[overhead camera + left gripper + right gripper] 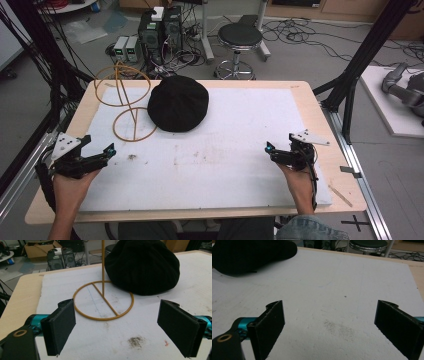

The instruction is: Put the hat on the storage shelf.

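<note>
A black soft hat lies on the white foam sheet toward the back left, its edge resting on the round base of a gold wire stand. The stand's thin post rises to a wire ring at its top. My left gripper rests at the left edge of the sheet, open and empty, facing the stand's base and the hat. At the right edge my right gripper is open too, with bare foam between its jaws; the hat lies far off at its upper left.
The wooden table frames the foam sheet. Behind it on the floor stand a black stool, computer towers and loose cables. Black frame posts rise at both sides of the table.
</note>
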`<state>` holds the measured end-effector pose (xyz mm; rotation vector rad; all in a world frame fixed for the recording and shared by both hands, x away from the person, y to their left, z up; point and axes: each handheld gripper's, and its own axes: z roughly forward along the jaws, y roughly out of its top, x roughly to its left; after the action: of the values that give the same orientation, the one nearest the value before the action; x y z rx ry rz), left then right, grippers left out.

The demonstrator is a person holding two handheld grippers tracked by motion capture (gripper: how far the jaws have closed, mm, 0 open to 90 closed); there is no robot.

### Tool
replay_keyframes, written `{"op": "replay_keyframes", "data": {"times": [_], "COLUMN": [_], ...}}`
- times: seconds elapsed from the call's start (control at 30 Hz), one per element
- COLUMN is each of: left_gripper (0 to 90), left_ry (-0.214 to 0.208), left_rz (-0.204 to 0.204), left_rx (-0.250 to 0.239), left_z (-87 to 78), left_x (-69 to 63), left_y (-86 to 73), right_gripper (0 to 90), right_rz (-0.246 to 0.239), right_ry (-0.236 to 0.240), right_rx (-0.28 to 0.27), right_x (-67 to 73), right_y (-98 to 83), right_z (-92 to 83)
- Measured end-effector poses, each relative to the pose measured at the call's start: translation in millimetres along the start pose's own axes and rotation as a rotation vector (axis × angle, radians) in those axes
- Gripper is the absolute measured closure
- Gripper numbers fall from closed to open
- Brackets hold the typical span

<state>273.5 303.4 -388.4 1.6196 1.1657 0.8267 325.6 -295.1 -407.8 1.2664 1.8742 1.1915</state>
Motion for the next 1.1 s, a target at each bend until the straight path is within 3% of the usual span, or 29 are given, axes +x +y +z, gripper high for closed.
{"op": "replay_keyframes", "data": {"times": [1.1], "left_gripper": [15.4], "left_ry": [-0.005], "left_rz": [-0.001], "left_rx": [-0.002], "left_z": [-0.8], "left_x": [-2.0], "left_y": [2.2], "right_gripper": [9.2], "right_rz": [-0.011], "right_ry": [0.000], "right_rx": [-0.034], "right_x": [5.0], "right_y": [7.6], "right_z": [-4.9]}}
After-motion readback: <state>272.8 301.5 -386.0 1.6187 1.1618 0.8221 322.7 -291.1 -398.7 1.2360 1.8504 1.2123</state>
